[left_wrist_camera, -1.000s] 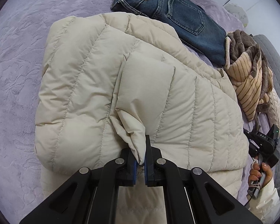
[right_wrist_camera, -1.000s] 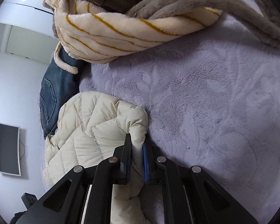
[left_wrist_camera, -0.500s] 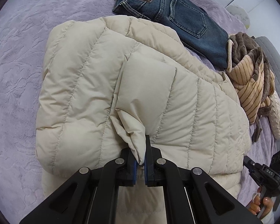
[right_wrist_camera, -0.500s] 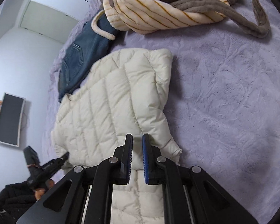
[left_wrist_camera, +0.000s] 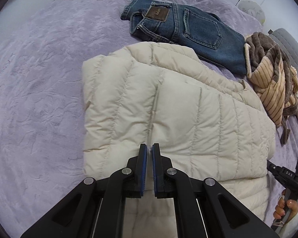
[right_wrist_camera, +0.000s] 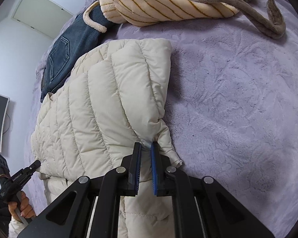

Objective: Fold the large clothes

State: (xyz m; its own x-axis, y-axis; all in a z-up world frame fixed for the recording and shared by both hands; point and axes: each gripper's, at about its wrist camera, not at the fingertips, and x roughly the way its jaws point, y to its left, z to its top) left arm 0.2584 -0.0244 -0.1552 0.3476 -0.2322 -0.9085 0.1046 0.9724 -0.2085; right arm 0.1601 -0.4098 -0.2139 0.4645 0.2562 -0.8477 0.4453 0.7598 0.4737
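Both grippers stayed closed: my left gripper (left_wrist_camera: pixel 149 147) seemed to pinch nothing, my right gripper (right_wrist_camera: pixel 146 145) nipped the cream jacket's (left_wrist_camera: pixel 168 109) edge. It lay folded on the purple bedspread (left_wrist_camera: pixel 39 79), jeans (left_wrist_camera: pixel 188 33) beyond, white walls (right_wrist_camera: pixel 14 59) around.

Cream quilted puffer jacket (left_wrist_camera: pixel 178 107) — folded over — on the lilac bedspread (left_wrist_camera: pixel 39 69).

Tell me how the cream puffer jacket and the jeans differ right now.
The puffer jacket is cream, quilted and puffy; the jeans are flat blue denim. The jacket is pinched by the left gripper and right gripper; the jeans lie untouched. Both rest on the purple blanket.
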